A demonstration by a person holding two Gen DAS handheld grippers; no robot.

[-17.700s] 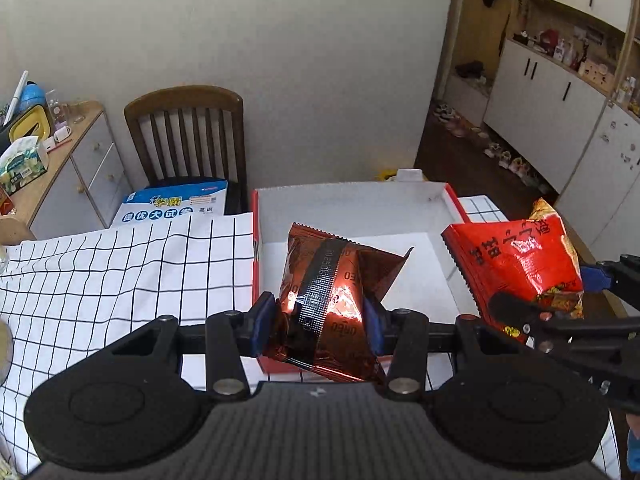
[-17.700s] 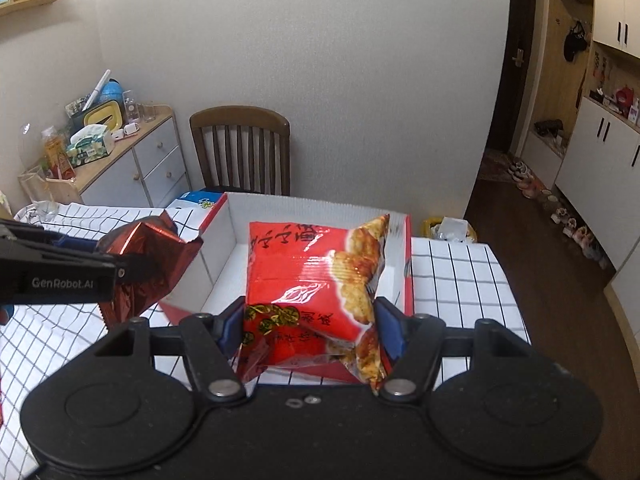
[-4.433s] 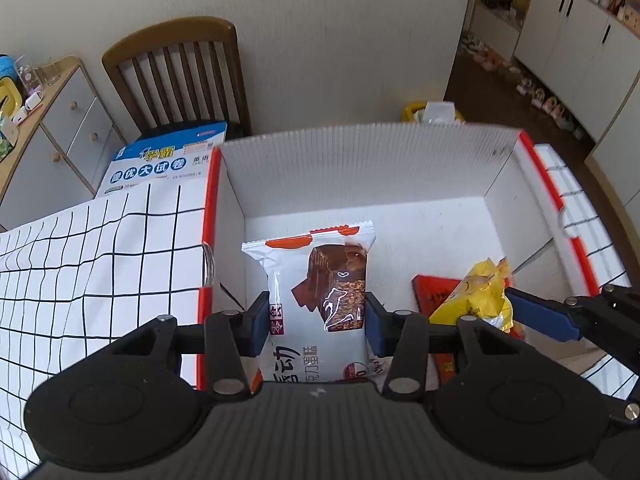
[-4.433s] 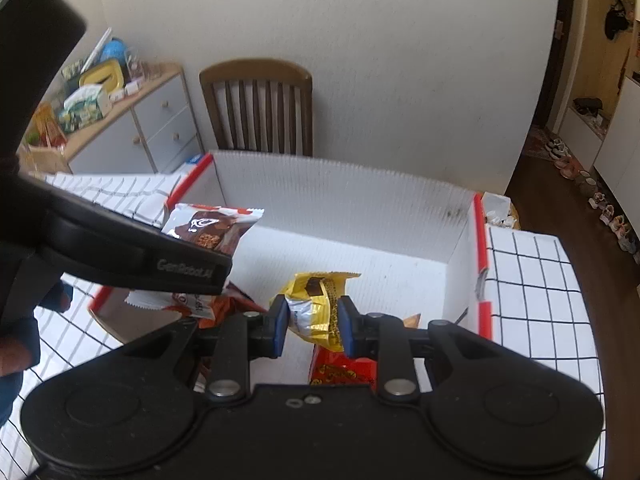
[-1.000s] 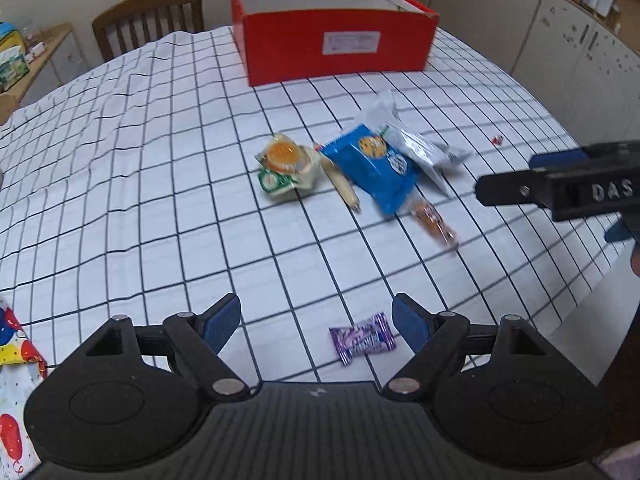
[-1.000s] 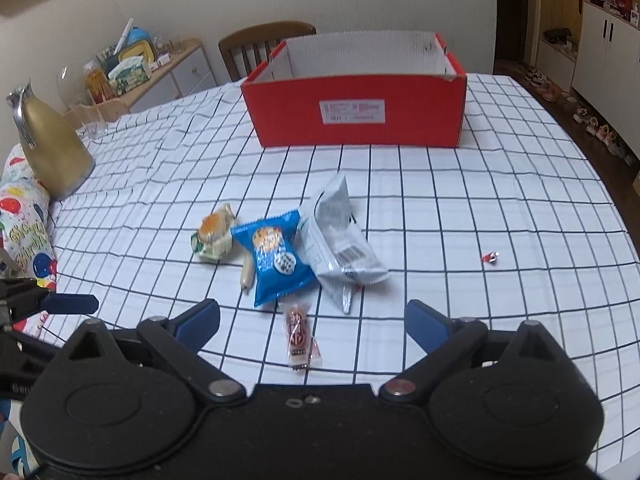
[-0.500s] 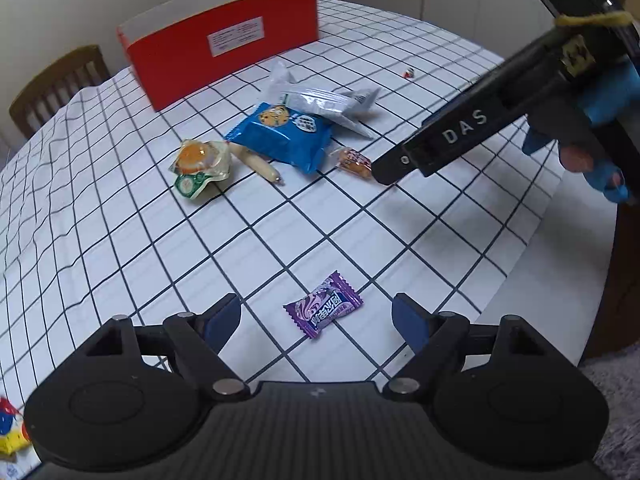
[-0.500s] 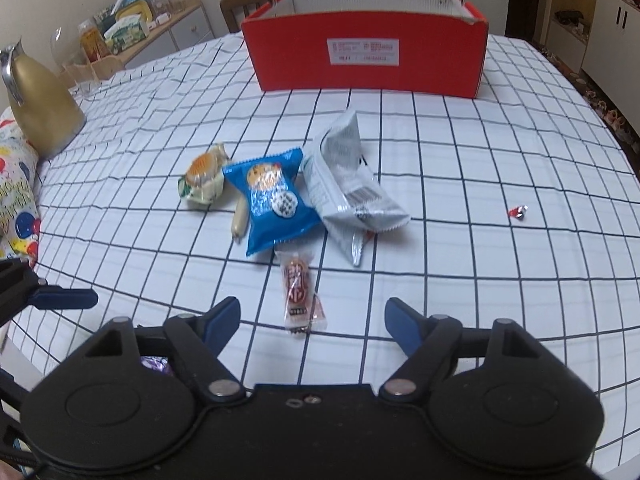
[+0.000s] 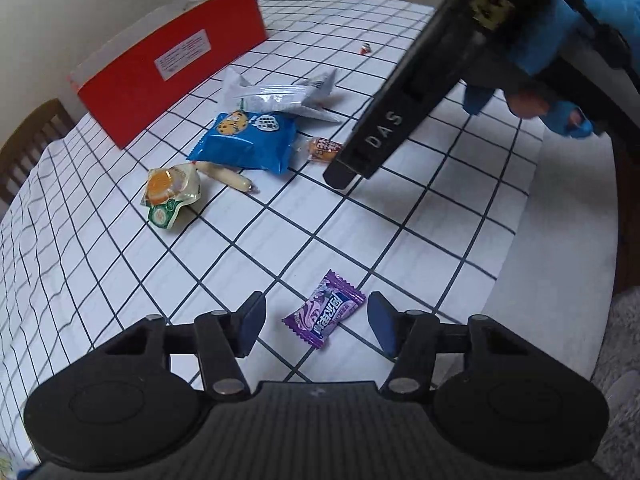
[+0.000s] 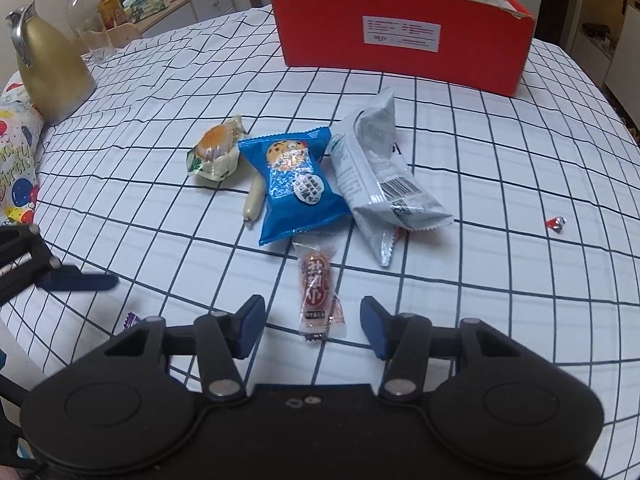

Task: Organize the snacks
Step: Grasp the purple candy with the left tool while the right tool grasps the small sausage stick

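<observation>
Now my left claw (image 9: pixel 316 322) has just been closing around the purple candy (image 9: pixel 324 309) on the tabletop (image 9: pixel 120 264), pads not touching; my right claw (image 10: pixel 313 325) likewise narrows around the brown snack bar (image 10: pixel 318 290), untouched. Red box (image 10: pixel 400 36) stands behind.

- Matte black plastic left tool (image 9: pixel 316 322): blue finger pads, silver screws, ribbed housing.
- Right tool (image 10: pixel 312 326) alike; its arm reads "DAS".
- Blue glove (image 9: pixel 540 60), upper right.
</observation>
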